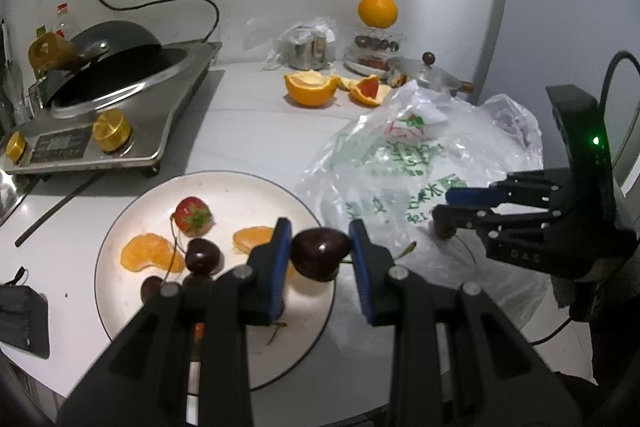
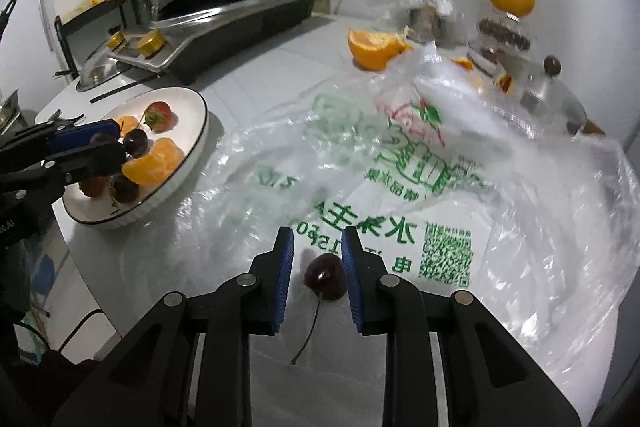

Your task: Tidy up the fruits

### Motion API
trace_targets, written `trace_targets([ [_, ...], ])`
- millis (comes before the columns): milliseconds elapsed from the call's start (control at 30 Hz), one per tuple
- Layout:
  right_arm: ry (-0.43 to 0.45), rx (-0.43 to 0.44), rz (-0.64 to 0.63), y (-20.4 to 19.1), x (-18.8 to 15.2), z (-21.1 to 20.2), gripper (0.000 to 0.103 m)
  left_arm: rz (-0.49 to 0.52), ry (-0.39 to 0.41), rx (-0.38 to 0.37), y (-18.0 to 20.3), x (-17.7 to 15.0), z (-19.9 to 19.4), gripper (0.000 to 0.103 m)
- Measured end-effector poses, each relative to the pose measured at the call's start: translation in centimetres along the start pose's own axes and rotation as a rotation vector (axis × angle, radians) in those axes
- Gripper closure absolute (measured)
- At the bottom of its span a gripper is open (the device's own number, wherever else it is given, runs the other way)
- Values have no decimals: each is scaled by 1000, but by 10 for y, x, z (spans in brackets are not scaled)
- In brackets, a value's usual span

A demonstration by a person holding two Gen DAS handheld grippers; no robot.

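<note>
Two pairs of black tongs with blue pads in view. Left gripper [image 1: 321, 247]: clenched on a dark red glossy cherry [image 1: 320, 253], hanging over the 4 o'clock rim of the white round plate with a thin dark edge [image 1: 120, 227]. Plate holds a red strawberry [image 1: 192, 215], two orange mandarin segments [image 1: 146, 253], further dark cherries [image 1: 203, 256]. Right gripper [image 2: 317, 263]: closed around a second dark cherry with a long stem [image 2: 325, 277] lying on the clear crinkled plastic bag printed in green [image 2: 400, 163]; whether both pads press it cannot be told. Bag spreads from the plate's 3 o'clock side out to the counter's right edge. At 12 o'clock: peeled orange halves [image 1: 310, 89], a whole orange [image 1: 377, 10] atop a stacked clear container. At 10 o'clock: steel stove with brass knobs [image 1: 112, 131], black pan on it. Bare white counter lies between plate and stove
</note>
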State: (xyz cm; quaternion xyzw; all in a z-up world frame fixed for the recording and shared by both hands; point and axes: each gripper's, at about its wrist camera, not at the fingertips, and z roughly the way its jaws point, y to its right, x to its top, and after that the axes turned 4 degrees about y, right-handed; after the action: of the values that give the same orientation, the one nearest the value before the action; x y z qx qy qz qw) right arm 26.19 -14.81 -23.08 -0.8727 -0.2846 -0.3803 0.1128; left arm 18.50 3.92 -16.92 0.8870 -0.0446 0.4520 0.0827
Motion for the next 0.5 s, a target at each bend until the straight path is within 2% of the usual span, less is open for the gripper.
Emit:
trace_targets([
  [500, -62, -41, -6, 0, -14, 18, 76, -5, -2, 10, -4, -3, 0, 73],
])
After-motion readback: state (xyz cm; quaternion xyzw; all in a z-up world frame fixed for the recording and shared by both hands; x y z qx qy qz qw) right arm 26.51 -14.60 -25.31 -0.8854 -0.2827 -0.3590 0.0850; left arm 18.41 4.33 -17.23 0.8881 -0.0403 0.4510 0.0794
